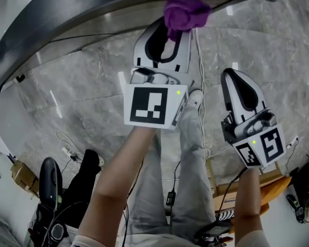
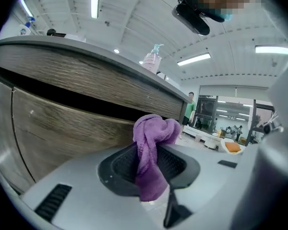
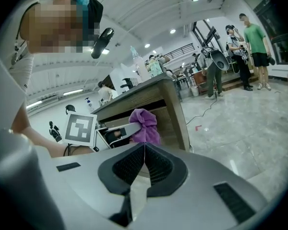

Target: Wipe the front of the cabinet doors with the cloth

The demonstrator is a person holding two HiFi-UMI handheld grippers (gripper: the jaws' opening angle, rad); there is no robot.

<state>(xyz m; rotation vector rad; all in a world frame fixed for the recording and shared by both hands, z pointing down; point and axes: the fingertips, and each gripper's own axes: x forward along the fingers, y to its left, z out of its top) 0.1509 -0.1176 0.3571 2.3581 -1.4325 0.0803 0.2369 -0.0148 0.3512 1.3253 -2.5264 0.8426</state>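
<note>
My left gripper (image 1: 171, 35) is shut on a bunched purple cloth (image 1: 186, 12), which sticks out past the jaws and sits at the lower edge of the cabinet (image 1: 118, 4). In the left gripper view the cloth (image 2: 153, 133) hangs between the dark pads, just in front of the wood-grain cabinet door (image 2: 62, 123); whether it touches the door I cannot tell. My right gripper (image 1: 238, 86) hangs lower right of the left one, shut on nothing and apart from the cabinet. From the right gripper view (image 3: 144, 147) the cloth (image 3: 145, 123) shows against the cabinet's end (image 3: 170, 109).
A grey countertop (image 2: 86, 49) overhangs the doors, with a pump bottle (image 2: 152, 59) on it. White cables (image 1: 201, 71) trail over the marble floor (image 1: 82, 86). A dark bag (image 1: 82, 181) lies lower left. People (image 3: 254, 37) stand far behind on the right.
</note>
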